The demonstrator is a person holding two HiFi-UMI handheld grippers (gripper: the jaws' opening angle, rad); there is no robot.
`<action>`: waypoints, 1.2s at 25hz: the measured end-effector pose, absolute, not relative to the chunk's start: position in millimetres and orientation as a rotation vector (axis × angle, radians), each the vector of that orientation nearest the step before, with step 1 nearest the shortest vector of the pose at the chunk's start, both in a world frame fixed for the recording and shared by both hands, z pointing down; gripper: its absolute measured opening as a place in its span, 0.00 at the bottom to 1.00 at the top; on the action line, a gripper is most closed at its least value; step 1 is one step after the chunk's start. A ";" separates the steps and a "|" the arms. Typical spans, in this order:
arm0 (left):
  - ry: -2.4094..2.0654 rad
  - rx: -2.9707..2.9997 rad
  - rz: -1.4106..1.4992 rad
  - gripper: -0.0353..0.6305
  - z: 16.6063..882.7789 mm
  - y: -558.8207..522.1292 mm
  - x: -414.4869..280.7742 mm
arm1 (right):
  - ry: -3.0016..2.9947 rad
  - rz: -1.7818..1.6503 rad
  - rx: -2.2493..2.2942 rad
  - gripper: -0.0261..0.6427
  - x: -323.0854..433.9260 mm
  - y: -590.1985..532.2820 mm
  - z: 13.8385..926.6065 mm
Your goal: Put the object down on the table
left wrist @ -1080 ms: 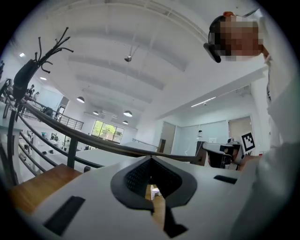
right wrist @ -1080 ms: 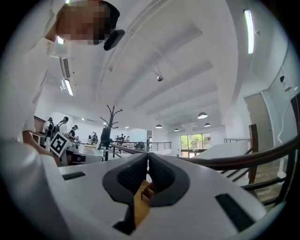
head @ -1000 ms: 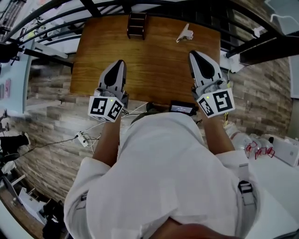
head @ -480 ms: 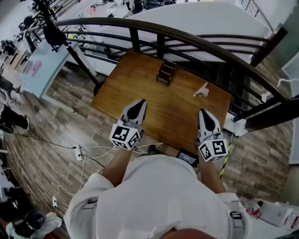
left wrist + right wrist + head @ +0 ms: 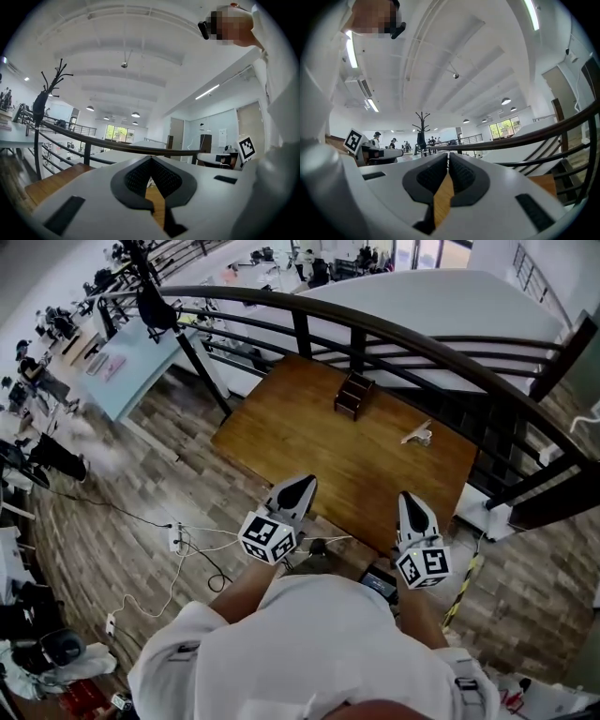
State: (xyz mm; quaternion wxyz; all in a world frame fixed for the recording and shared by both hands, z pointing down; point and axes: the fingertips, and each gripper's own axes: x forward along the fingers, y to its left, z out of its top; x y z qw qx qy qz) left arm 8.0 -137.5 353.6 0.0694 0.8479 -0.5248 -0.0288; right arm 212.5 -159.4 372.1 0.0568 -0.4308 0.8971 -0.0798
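Observation:
A wooden table (image 5: 309,437) stands in front of me. On its far side rests a small dark brown stepped block (image 5: 352,395). A small pale object (image 5: 417,435) lies near the far right edge. My left gripper (image 5: 305,483) hovers over the table's near edge, shut with nothing in it. My right gripper (image 5: 409,498) hangs over the near right corner, also shut and empty. In the left gripper view the left gripper (image 5: 151,160) has its pads pressed together, with only table wood showing below. The right gripper (image 5: 448,158) looks the same in its own view.
A black curved railing (image 5: 394,329) runs behind the table. Cables and a power strip (image 5: 177,538) lie on the wood floor at the left. A light blue table (image 5: 131,352) and a coat rack (image 5: 150,301) stand farther left.
The head view has pulled back and turned, so the table looks smaller and farther off. Both grippers now sit at its near edge, still shut and empty.

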 end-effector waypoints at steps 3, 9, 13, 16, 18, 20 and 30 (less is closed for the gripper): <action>-1.556 2.559 -0.024 0.07 357.7 -118.5 17.9 | 2.700 -0.267 -1.297 0.08 219.1 -142.7 378.2; -1.495 2.600 0.012 0.07 355.0 -98.0 30.6 | 2.675 -0.337 -1.296 0.08 221.9 -111.1 391.3; -1.425 2.641 -0.039 0.07 348.9 -95.5 36.0 | 2.696 -0.321 -1.259 0.08 213.5 -99.7 385.3; -1.413 2.638 -0.083 0.07 347.7 -100.6 23.4 | 2.703 -0.293 -1.252 0.08 201.3 -98.7 380.1; -1.422 2.629 -0.107 0.07 345.7 -98.8 8.1 | 2.710 -0.297 -1.250 0.08 189.2 -97.1 379.2; -1.431 2.613 -0.136 0.07 342.6 -96.2 -9.7 | 2.735 -0.301 -1.237 0.08 172.9 -97.8 375.9; -1.465 2.576 -0.183 0.07 334.1 -100.5 -94.3 | 2.705 -0.231 -1.252 0.08 127.8 -136.0 335.0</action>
